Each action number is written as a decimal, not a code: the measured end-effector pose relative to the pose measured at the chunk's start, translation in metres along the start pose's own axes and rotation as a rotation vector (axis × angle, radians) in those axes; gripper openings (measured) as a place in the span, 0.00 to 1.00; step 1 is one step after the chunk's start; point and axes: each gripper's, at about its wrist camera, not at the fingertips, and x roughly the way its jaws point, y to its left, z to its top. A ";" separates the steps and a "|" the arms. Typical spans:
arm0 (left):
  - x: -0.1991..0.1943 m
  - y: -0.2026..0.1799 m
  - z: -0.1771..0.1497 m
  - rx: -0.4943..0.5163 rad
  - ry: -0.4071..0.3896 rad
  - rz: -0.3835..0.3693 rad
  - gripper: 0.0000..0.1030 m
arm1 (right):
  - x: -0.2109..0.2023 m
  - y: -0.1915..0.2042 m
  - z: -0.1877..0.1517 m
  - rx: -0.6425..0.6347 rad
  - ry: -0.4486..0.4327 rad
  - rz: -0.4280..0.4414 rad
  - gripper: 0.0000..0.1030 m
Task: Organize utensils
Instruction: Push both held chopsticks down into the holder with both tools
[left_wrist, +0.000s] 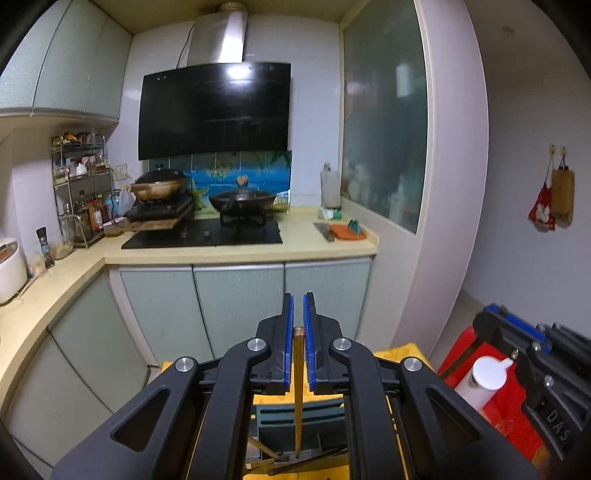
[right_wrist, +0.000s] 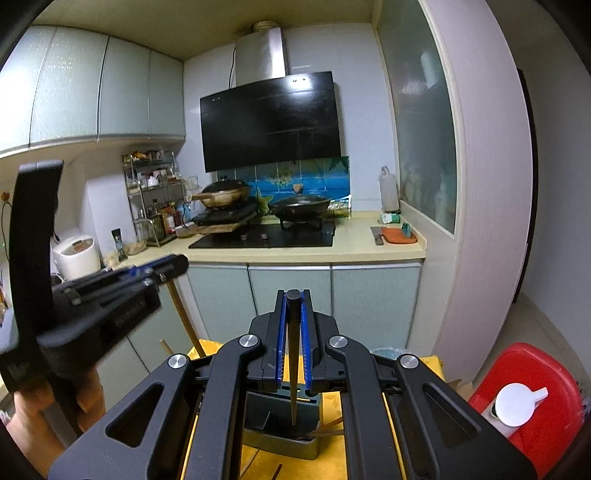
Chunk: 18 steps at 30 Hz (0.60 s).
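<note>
two chopsticks, wooden (left_wrist: 298, 387) in left jaws, black (right_wrist: 293, 354) in right, lower tips hidden in grey holder (right_wrist: 282, 424)

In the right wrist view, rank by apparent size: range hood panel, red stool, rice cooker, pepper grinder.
Largest to smallest as they look:
1. range hood panel
2. red stool, though nearness to the camera inflates it
3. rice cooker
4. pepper grinder
</note>
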 end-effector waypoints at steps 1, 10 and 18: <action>0.004 0.000 -0.005 0.003 0.010 0.000 0.05 | 0.005 0.001 -0.003 -0.001 0.010 -0.002 0.08; 0.022 0.003 -0.041 0.016 0.073 -0.008 0.05 | 0.040 0.007 -0.044 -0.011 0.118 -0.011 0.08; 0.018 0.010 -0.052 0.020 0.087 -0.002 0.06 | 0.051 0.006 -0.058 0.018 0.157 0.006 0.09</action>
